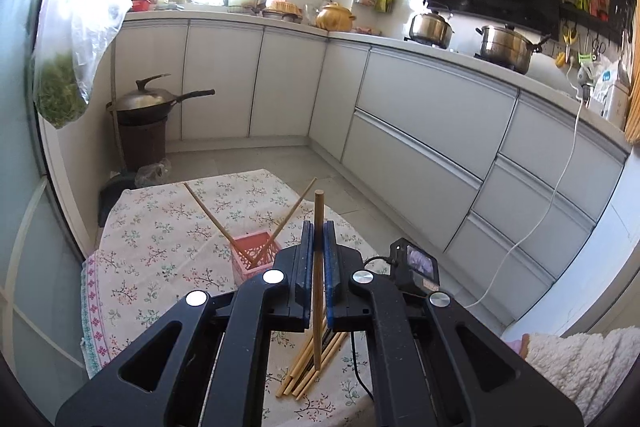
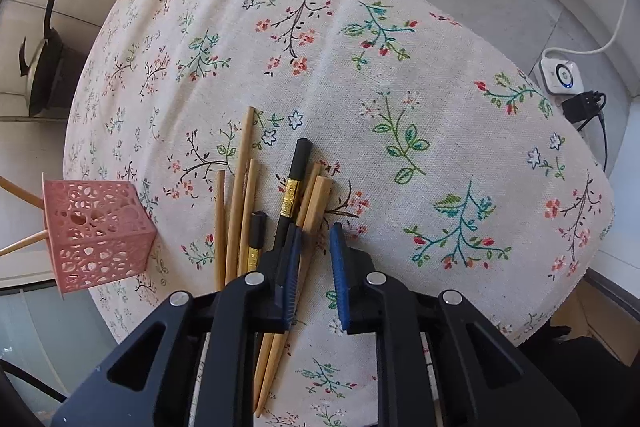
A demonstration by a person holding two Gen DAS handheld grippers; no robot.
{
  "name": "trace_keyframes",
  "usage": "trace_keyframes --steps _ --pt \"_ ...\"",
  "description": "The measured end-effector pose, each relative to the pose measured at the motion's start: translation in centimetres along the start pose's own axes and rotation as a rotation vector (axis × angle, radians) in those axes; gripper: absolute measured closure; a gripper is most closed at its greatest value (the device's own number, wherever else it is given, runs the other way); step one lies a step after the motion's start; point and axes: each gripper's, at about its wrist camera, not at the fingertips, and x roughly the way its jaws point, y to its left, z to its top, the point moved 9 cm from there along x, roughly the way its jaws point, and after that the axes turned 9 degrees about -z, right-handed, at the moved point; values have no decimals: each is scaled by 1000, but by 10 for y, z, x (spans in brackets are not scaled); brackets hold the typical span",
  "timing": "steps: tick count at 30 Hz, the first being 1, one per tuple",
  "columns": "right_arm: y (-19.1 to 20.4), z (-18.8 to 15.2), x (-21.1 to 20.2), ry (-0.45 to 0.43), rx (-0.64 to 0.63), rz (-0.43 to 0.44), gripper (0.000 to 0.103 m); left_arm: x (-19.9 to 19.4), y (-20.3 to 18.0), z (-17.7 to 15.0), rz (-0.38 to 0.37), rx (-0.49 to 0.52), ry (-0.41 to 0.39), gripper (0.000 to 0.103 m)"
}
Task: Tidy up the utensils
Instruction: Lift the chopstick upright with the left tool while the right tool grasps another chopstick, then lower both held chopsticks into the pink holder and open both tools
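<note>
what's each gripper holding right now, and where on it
Left gripper: shut on one wooden chopstick, gripped just below its upper end. Right gripper: jaws apart over the chopstick pile, holding nothing.

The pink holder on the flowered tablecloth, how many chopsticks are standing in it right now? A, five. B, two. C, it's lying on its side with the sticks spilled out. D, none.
B: in the left wrist view the pink holder stands upright with two wooden chopsticks leaning out of it in a V, while the rest lie in the loose pile on the tablecloth.
</note>
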Motion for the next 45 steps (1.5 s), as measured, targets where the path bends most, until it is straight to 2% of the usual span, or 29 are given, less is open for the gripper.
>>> trace_keyframes --steps 4,8,11,14,19,22,29,35,40,45 --pt "2 -2 0 -17 -18 -28 91 -5 4 3 6 -9 -17 99" --pt "-3 -3 3 2 2 3 92 -5 8 3 10 -21 -21 99" --pt "3 -2 4 -3 -27 -8 90 -4 9 3 19 -26 -21 99" --pt "4 1 4 -12 -26 9 91 -3 11 1 33 -30 -16 99" --pt "3 2 -3 -57 -19 86 95 -1 20 -1 57 -61 -12 99" --pt "4 -3 -30 -128 -52 135 95 -1 24 -1 70 -77 -14 99" --pt "21 -24 -146 -456 -247 233 95 -3 34 3 101 -125 -38 99" --pt "24 -34 -234 -672 -284 334 95 -5 42 18 150 -161 -75 99" --pt "36 -21 -285 -747 -282 421 95 -7 48 47 175 -194 -144 99" --pt "51 -13 -319 -792 -287 476 95 3 62 79 221 -224 -204 99"
